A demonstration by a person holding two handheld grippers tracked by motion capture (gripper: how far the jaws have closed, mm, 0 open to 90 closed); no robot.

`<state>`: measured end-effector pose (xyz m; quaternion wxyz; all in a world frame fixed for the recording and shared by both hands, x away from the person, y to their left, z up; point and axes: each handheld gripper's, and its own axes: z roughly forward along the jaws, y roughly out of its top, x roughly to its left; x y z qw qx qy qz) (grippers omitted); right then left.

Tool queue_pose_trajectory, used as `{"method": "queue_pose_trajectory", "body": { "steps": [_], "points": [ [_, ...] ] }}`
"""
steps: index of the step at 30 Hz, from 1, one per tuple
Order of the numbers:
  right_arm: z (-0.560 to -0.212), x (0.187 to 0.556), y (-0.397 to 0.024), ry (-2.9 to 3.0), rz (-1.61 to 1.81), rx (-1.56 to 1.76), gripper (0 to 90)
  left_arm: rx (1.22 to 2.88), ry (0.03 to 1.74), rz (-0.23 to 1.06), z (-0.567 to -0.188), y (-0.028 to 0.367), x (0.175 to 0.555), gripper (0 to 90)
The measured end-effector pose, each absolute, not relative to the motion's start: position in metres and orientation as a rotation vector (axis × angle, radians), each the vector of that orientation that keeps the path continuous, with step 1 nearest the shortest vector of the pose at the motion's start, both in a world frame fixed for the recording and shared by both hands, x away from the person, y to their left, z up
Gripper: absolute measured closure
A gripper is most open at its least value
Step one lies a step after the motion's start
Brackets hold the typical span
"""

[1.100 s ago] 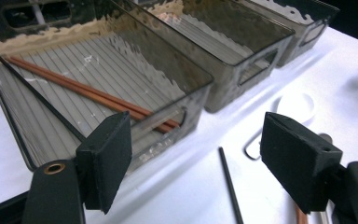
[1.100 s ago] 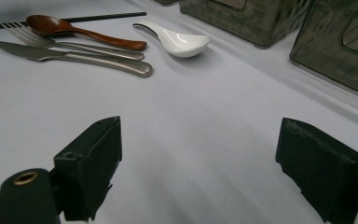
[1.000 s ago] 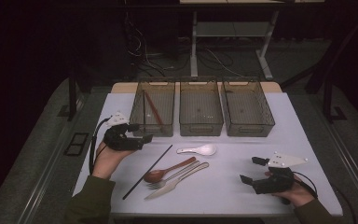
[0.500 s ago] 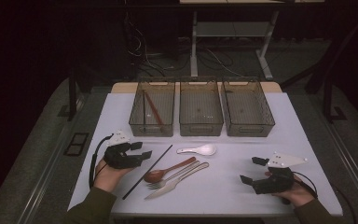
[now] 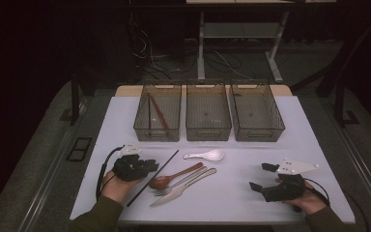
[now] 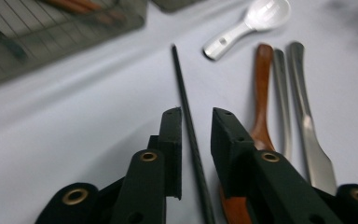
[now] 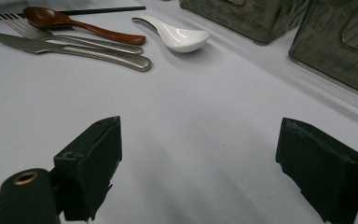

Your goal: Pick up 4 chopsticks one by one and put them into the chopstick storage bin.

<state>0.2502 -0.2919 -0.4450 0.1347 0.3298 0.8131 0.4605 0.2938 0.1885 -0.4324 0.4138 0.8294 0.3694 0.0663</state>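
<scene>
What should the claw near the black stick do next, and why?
Probably finish closing. The left claw has just been closing, and the black chopstick lies between its jaws with a small gap on each side, so it isn't pinched yet. Then it could lift the chopstick, perhaps toward the left bin, where another already lies.

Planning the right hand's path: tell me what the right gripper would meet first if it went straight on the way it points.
The right gripper, jaws wide open, faces bare table. Straight on, the white ceramic spoon looks like the first thing met, though depth is hard to judge.
</scene>
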Motion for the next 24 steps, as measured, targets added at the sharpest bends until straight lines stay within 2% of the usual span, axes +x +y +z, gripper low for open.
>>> {"method": "queue_pose_trajectory", "body": {
  "steps": [24],
  "points": [
    [-0.445, 0.250, -0.292, 2.364, 1.327, 0.945, 14.0, 2.192, 0.926, 0.179, -0.445, 0.180, 0.295, 80.0]
  ]
}}
